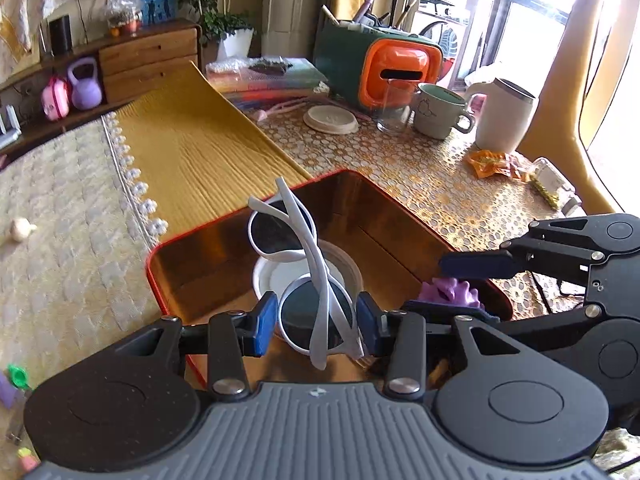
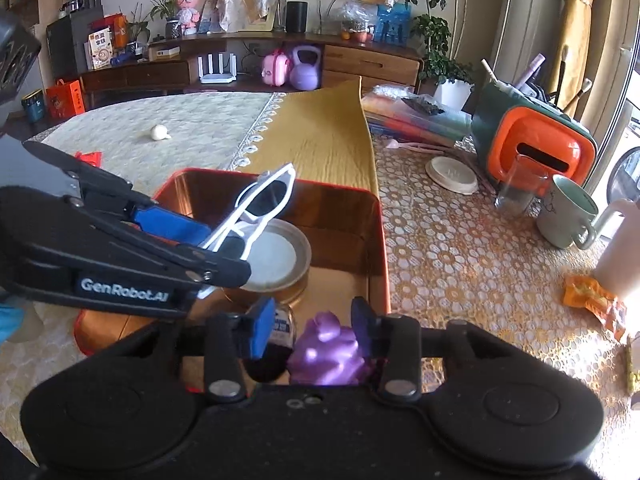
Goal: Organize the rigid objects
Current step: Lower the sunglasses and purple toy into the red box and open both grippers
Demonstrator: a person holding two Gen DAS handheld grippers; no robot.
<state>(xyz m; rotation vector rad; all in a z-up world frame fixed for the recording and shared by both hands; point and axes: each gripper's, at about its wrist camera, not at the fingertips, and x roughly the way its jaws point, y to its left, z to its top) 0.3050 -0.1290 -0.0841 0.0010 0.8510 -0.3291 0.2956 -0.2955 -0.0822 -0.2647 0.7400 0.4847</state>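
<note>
Over the red-rimmed tin [image 1: 400,216] on the counter [image 1: 400,160], already holding a round lid [image 2: 276,256], the left hand-held gripper [image 1: 316,320] clamps white sunglasses [image 1: 304,276] while the right hand-held gripper [image 2: 312,332], partly closed, pinches a purple toy [image 2: 328,352], both still to be released.

1. I see a glossy metal tin [image 1: 404,216], its inner walls mirror-bright with a copper tint.
2. The sunglasses [image 1: 316,280] look like smooth white plastic with dark shiny lenses.
3. My jaws carry matt blue pads [image 1: 266,322] on black plastic.
4. The counter wears a lace-patterned cloth [image 2: 460,248].
5. The purple toy [image 2: 326,354] looks like smooth, slightly shiny plastic.
</note>
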